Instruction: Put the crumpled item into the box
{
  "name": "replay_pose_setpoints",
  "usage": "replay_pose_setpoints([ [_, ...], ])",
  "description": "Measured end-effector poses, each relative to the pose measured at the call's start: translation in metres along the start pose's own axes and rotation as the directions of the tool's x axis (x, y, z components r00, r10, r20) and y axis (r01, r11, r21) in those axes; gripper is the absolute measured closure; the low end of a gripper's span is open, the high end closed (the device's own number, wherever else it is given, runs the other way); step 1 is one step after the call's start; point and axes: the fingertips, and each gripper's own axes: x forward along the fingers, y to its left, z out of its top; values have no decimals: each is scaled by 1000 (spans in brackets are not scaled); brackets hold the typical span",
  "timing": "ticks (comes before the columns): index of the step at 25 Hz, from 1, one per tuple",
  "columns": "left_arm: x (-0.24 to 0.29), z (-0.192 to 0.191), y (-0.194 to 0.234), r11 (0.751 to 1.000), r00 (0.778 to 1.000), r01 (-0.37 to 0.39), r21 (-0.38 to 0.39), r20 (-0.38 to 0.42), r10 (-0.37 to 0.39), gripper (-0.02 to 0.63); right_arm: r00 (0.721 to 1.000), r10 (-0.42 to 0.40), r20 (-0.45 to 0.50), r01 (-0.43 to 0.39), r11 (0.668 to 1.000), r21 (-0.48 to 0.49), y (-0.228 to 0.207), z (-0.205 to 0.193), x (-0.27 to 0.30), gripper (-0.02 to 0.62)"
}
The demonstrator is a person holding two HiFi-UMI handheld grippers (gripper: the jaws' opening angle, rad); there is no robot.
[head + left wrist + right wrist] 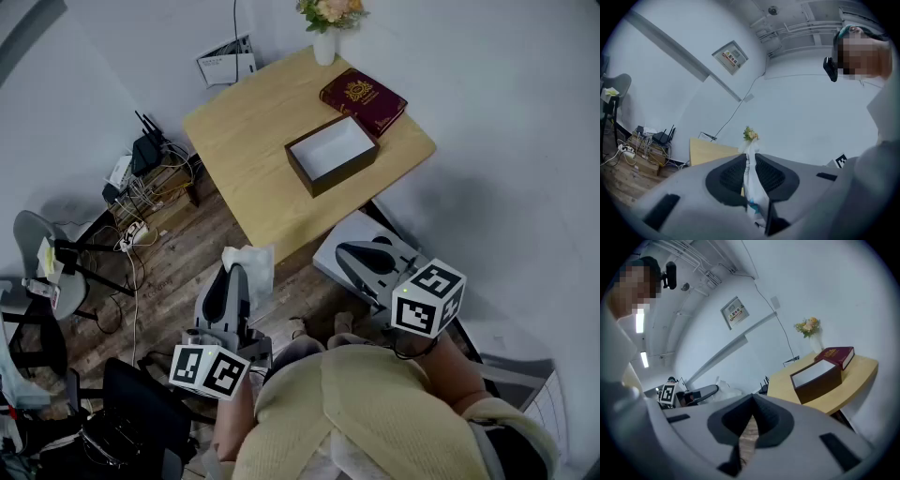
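Observation:
The crumpled white item (253, 264) is pinched in my left gripper (234, 272), held over the wood floor just short of the table's near edge. In the left gripper view that gripper (749, 158) is shut on the white item (752, 190), which sticks up between the jaws. The open brown box (332, 154) with a white inside sits on the wooden table (246, 131), well ahead of both grippers. My right gripper (352, 253) hangs near the table's near-right edge. In the right gripper view it (752, 400) is shut and holds nothing, with the box (816, 377) ahead to the right.
A dark red book (363, 100) lies just beyond the box, and a white vase of flowers (325, 28) stands at the table's far edge. Routers and a tangle of cables (145, 178) sit on the floor to the left. A chair (37, 262) stands at far left.

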Motion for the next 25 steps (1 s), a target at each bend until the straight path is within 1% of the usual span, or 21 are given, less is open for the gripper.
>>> replay_pose_setpoints([
  [8, 4, 2, 1, 1000, 1000, 15, -6, 4, -15, 534, 1000, -9, -12, 9, 1000, -3, 0, 1, 5, 568],
  [13, 6, 2, 3, 999, 1000, 30, -11, -4, -30, 534, 1000, -10, 3, 10, 999, 44, 0, 2, 9, 566],
  [19, 3, -3, 12, 998, 998, 52, -34, -28, -53, 534, 999, -46, -11, 47, 996, 78, 2, -7, 16, 566],
  [25, -2, -9, 25, 994, 993, 93, -57, -71, -97, 534, 996, -83, -19, 85, 992, 96, 14, -15, 32, 566],
])
